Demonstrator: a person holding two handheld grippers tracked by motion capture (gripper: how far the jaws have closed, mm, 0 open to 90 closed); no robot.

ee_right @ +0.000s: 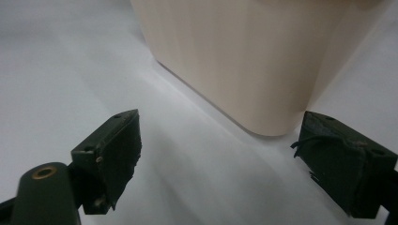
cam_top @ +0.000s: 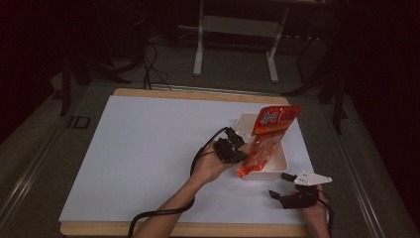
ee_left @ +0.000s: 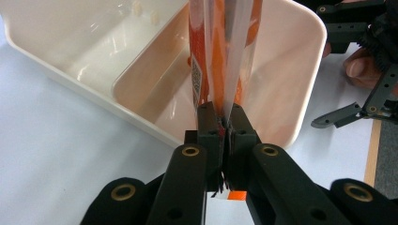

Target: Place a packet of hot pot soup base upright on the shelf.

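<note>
White table [cam_top: 148, 148], bearing a cream bin [cam_top: 277, 163]. Standing slanted in it, orange-red snack bag [cam_top: 265, 141], clear-windowed, pinched at its lower edge by left gripper [cam_top: 238, 154]. Right gripper [cam_top: 285, 186] gaping, just beside bin.

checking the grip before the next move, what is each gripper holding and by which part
The left gripper is shut on the orange snack bag, pinching its lower edge over the white bin. The right gripper is open and holds nothing.

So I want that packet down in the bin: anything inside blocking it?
Nothing visible does. The left hand-held gripper pinches the orange packet at its lower edge, over the cream bin, whose visible inside looks bare below it.
</note>
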